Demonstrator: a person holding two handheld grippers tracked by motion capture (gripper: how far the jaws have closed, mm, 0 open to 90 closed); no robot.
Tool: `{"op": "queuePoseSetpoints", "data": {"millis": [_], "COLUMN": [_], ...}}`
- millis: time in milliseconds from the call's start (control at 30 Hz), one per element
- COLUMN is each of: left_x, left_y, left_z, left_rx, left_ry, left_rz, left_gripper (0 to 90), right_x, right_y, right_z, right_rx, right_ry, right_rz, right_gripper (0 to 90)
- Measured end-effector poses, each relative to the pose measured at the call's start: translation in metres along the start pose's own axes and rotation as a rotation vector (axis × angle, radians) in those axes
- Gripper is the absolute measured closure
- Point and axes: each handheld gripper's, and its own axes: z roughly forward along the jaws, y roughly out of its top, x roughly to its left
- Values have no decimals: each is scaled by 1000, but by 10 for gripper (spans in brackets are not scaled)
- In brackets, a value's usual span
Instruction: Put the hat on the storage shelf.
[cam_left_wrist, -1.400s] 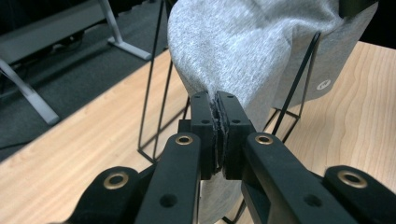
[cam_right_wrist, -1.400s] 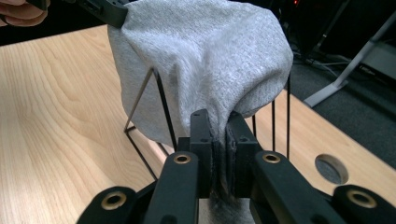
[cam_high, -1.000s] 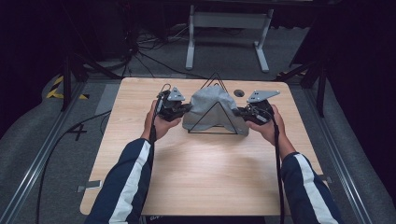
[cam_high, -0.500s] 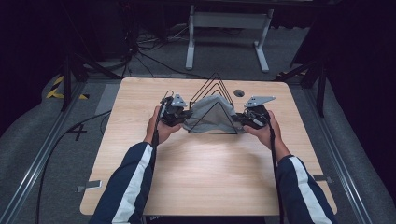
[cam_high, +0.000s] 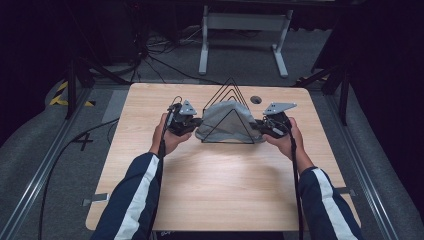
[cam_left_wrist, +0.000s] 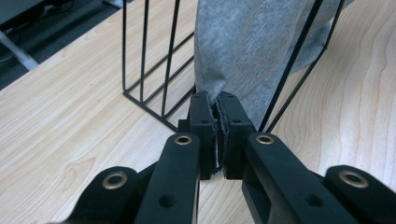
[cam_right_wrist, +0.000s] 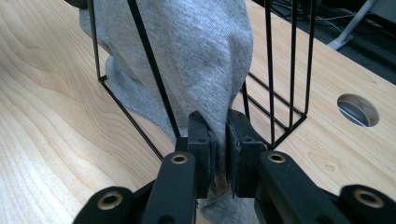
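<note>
A grey cloth (cam_high: 224, 120) hangs inside a black wire rack of triangular frames (cam_high: 228, 87) at the middle of the wooden table (cam_high: 220, 190). My left gripper (cam_high: 196, 122) is at the rack's left end, shut on the cloth's edge (cam_left_wrist: 219, 100). At the rack's right end my right gripper (cam_high: 256, 127) is shut on the other edge of the cloth (cam_right_wrist: 219, 116). In the left gripper view the cloth (cam_left_wrist: 252, 42) rises between the rack's wires (cam_left_wrist: 144, 51). The right gripper view shows the cloth (cam_right_wrist: 196, 46) draped through the rack's wires (cam_right_wrist: 289, 60).
A round cable hole (cam_high: 256, 99) lies in the table behind the rack, seen also as the hole (cam_right_wrist: 357, 109) in the right gripper view. A white metal stand (cam_high: 240, 35) and cables (cam_high: 150, 55) lie on the floor beyond the table's far edge.
Both grippers have drawn the cloth down from over the top of the rack, so it sits lower among the wires. The hands have come slightly nearer the rack's ends.
</note>
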Motion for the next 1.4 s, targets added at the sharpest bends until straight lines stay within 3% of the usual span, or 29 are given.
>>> {"op": "queuePoseSetpoints", "data": {"millis": [233,500,733,1267,1400], "left_x": [-2,-5,-6,-10,-13], "left_y": [-7,-13,-24,-55,-60], "left_z": [-15,-41,-53,-80,-85], "left_rx": [1,19,38,89,127], "left_ry": [12,19,13,9,5], "left_rz": [15,72,75,98,129], "left_gripper": [866,873,860,821,778], "right_x": [1,-1,1,8,11], "right_y": [3,-2,-8,-32,-41], "right_z": [-15,-34,-46,-55,-58], "right_rx": [-9,-9,6,69,92], "right_ry": [-26,-46,-57,-42,-43], "right_rz": [-7,-13,-28,-40,-48], "right_gripper": [762,765,742,660,618]}}
